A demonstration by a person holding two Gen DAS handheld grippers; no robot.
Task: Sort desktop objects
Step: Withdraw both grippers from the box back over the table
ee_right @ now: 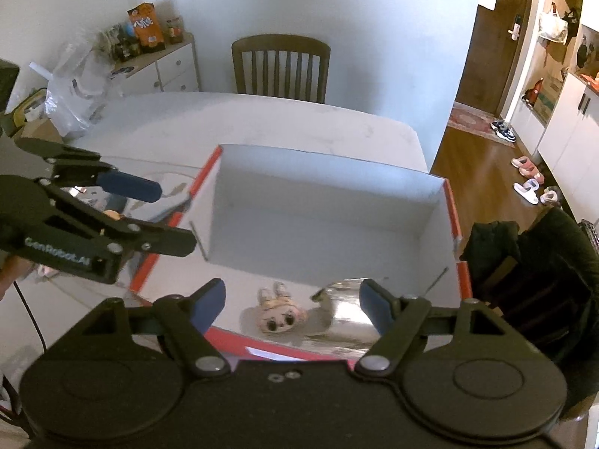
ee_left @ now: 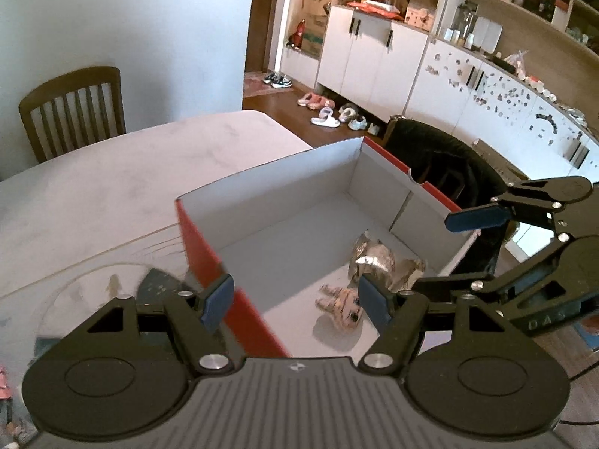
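A red cardboard box (ee_left: pixel 202 247) with a white inside (ee_right: pixel 318 217) stands on the pale table. Inside it lie a small plush doll (ee_left: pixel 342 305) (ee_right: pixel 279 316) and a crumpled silver foil wrapper (ee_left: pixel 378 262) (ee_right: pixel 344 318), side by side near one wall. My left gripper (ee_left: pixel 295 301) hovers open over the box's near red wall, nothing between its blue pads. My right gripper (ee_right: pixel 294 308) hangs open above the doll and the foil, holding nothing. Each gripper shows in the other's view: the right one (ee_left: pixel 483 247) over the box's right side, the left one (ee_right: pixel 157 209) over its left rim.
A round glass turntable (ee_left: pixel 90 292) lies on the table left of the box. A wooden chair (ee_right: pixel 280 67) stands at the far side and a dark chair with a coat (ee_left: pixel 441 164) by the box's right. A sideboard (ee_right: pixel 161 67) holds bags and bottles.
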